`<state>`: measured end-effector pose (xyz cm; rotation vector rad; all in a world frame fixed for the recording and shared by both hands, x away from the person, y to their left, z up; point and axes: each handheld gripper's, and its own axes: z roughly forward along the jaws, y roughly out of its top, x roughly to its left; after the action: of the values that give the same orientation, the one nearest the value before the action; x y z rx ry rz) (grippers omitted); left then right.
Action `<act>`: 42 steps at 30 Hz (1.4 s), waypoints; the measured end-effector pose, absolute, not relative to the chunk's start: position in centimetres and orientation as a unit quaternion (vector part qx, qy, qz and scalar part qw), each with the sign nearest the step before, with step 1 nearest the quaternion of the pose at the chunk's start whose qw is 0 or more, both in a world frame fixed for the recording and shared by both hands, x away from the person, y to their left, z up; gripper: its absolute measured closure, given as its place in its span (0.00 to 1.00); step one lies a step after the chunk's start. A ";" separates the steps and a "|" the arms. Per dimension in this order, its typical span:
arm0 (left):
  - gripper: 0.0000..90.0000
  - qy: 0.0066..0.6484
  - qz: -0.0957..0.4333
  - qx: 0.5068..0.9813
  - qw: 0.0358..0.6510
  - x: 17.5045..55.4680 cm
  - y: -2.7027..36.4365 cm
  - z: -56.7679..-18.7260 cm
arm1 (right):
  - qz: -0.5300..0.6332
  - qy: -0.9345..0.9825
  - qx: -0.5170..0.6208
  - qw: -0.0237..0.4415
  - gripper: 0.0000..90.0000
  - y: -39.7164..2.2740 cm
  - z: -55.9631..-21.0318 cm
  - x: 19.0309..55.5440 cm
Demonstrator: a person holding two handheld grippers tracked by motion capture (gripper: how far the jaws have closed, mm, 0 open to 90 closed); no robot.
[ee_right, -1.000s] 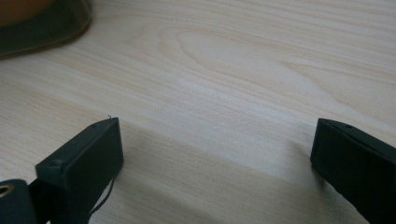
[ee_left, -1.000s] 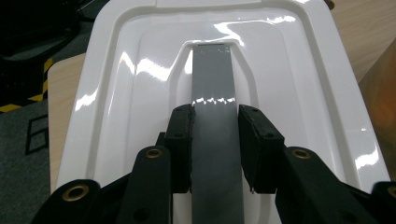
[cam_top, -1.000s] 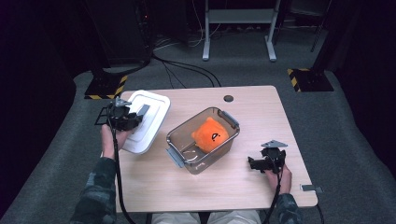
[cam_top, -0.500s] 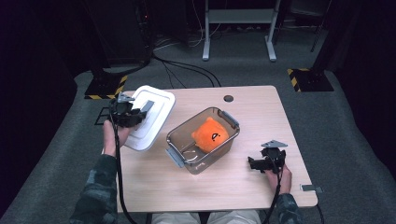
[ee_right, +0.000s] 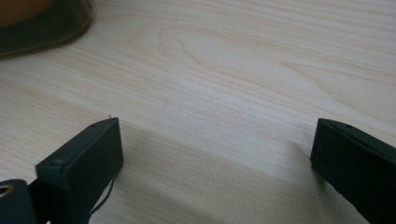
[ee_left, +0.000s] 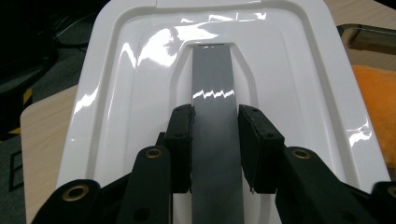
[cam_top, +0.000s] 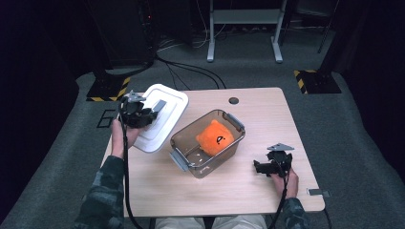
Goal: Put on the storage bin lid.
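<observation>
White lid [cam_top: 160,121] sits at the table's left edge, tilted, its near end raised, just left of the container [cam_top: 207,142]. Left gripper [ee_left: 215,144] is clamped on the lid's grey centre handle [ee_left: 212,93], pads pressing both sides. Clear brown container stands mid-table [cam_top: 286,114], open, an orange plush toy [cam_top: 215,137] inside. Right gripper [cam_top: 262,168] rests low over bare wood near the right front, well apart from the container, jaws spread wide with nothing between them.
</observation>
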<state>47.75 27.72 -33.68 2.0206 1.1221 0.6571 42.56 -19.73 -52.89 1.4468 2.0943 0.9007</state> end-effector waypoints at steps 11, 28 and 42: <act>0.74 0.408 0.237 0.802 0.368 47.7 25.5 -33.1 | 0.326 0.757 0.523 0.219 0.02 -19.7 -52.9 42.6; 0.74 0.365 0.190 0.832 0.371 48.3 20.0 -34.6 | 0.326 0.756 0.523 0.219 0.02 -19.7 -52.9 42.6; 0.74 0.296 0.139 0.875 0.358 48.9 15.8 -36.6 | 0.327 0.755 0.524 0.220 0.02 -19.7 -52.9 42.6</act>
<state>48.87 15.82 -36.60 2.2569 0.7636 0.3580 42.59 -19.72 -52.89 1.4490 2.0893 0.9041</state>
